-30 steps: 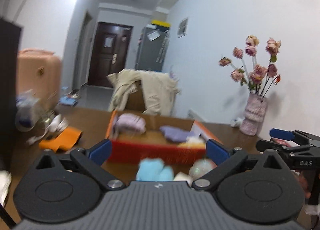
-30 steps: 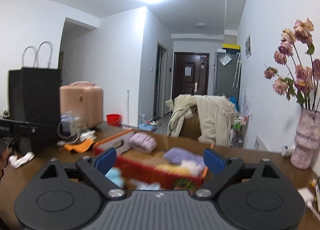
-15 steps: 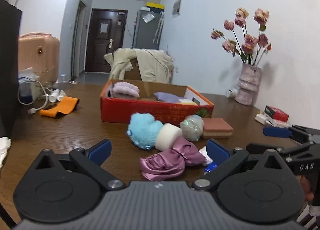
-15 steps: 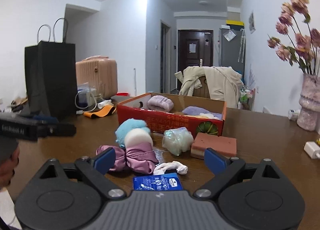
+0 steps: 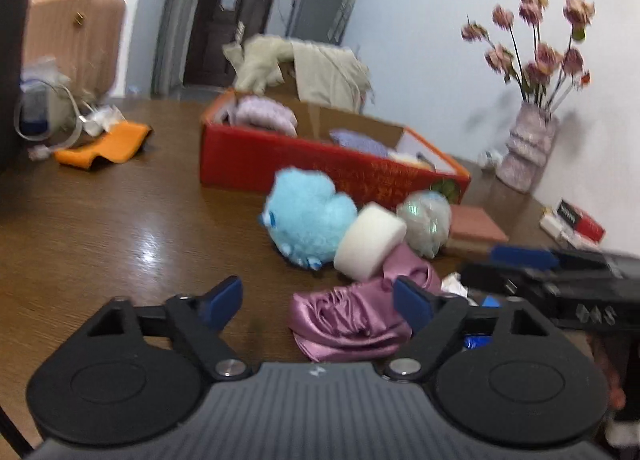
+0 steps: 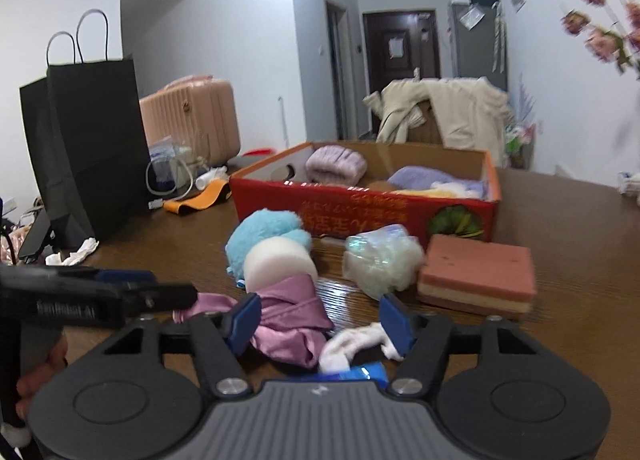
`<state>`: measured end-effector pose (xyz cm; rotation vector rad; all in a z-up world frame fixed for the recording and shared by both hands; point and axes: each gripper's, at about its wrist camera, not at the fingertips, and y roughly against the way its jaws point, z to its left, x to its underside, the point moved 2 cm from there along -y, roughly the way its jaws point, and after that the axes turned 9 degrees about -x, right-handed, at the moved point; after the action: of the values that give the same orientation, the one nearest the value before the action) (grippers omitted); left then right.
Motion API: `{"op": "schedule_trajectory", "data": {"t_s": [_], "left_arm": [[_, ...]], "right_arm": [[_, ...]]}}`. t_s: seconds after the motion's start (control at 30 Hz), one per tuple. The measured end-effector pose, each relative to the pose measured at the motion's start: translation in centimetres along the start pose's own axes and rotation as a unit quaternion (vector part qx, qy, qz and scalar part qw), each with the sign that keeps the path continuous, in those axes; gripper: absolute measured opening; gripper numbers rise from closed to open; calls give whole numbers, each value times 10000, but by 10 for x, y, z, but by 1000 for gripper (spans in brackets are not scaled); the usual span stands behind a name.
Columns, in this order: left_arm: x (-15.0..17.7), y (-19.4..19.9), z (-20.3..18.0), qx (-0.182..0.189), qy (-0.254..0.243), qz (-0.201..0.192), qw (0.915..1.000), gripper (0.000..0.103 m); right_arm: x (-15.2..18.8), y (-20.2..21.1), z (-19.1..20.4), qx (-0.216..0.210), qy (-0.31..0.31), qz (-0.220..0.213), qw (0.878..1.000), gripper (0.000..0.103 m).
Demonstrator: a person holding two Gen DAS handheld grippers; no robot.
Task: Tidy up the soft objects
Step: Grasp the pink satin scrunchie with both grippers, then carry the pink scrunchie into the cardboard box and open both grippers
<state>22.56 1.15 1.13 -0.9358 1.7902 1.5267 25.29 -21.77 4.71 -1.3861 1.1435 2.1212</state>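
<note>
A pile of soft things lies on the brown table in front of the red cardboard box (image 5: 320, 168) (image 6: 360, 212). It holds a blue plush (image 5: 310, 216) (image 6: 264, 232), a white foam roll (image 5: 370, 240) (image 6: 278, 264), a mesh puff (image 5: 426, 216) (image 6: 380, 260), a pink sponge block (image 6: 476, 276) and a purple satin cloth (image 5: 352, 320) (image 6: 288, 316). My left gripper (image 5: 320, 300) hangs low over the satin cloth, jaws closing, the cloth near its right finger. My right gripper (image 6: 320, 318) is closing too, with the satin cloth and a white rag (image 6: 356, 340) between its fingers.
Folded purple and yellow cloths lie in the box. A black paper bag (image 6: 92, 148), a pink suitcase (image 6: 192, 120), an orange band (image 5: 104, 144) and cables stand at the left. A flower vase (image 5: 528, 152) and small boxes (image 5: 576, 220) are at the right. A blue packet (image 6: 360, 372) lies under my right gripper.
Both grippers have sunk toward the table and tipped downward, so the pile now sits close under them. Both pairs of jaws stand narrower than before.
</note>
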Motion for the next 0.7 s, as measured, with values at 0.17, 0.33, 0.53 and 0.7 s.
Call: {"op": "schedule_trajectory", "data": {"t_s": [0.17, 0.33, 0.53, 0.7], "left_arm": [[5, -13, 7, 342, 135, 308, 9988, 67], [7, -18, 7, 595, 116, 395, 9974, 55], [7, -19, 7, 979, 86, 422, 9943, 31], [5, -4, 4, 1181, -26, 233, 9927, 25]], "right_arm": [[-7, -38, -2, -283, -225, 346, 9987, 58], [-2, -56, -4, -408, -411, 534, 9969, 53], [0, -57, -8, -694, -672, 627, 9934, 32], [-6, -43, 5, -690, -450, 624, 9946, 20]]}}
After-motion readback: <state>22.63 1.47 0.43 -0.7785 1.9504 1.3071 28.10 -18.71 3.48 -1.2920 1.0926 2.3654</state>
